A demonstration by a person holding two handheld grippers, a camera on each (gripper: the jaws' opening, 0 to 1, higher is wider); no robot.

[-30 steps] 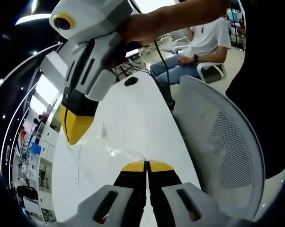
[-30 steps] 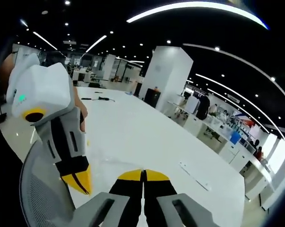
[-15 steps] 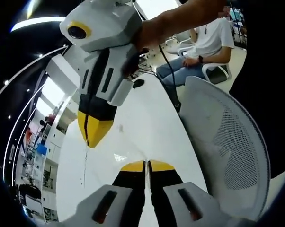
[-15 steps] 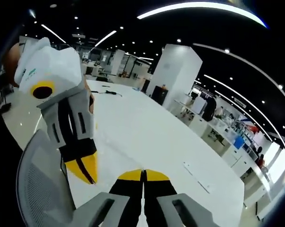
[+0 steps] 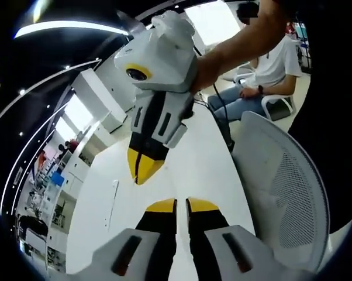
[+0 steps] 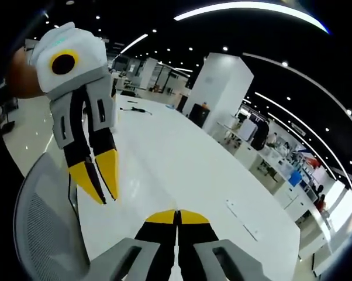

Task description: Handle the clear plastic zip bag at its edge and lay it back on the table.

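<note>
While the left gripper (image 5: 182,202) rises at 6 o'clock of the left gripper view, its yellow-tipped jaws stand a narrow gap apart with nothing between them. The right gripper view shows it at 9 o'clock (image 6: 109,199), tips slightly parted and empty above the white surface (image 6: 176,170). The right gripper (image 6: 177,214) has its jaws pressed together and holds nothing. In the left gripper view it hangs at 12 o'clock (image 5: 142,173), tips down, off the surface (image 5: 190,158). Where the clear plastic zip bag lies, I cannot tell. A white mesh chair (image 5: 287,199) stands at 4 o'clock beside the surface, and a seated person (image 5: 269,64) is at 1 o'clock. A thin flat strip (image 6: 243,219) lies on the surface at 4 o'clock.
</note>
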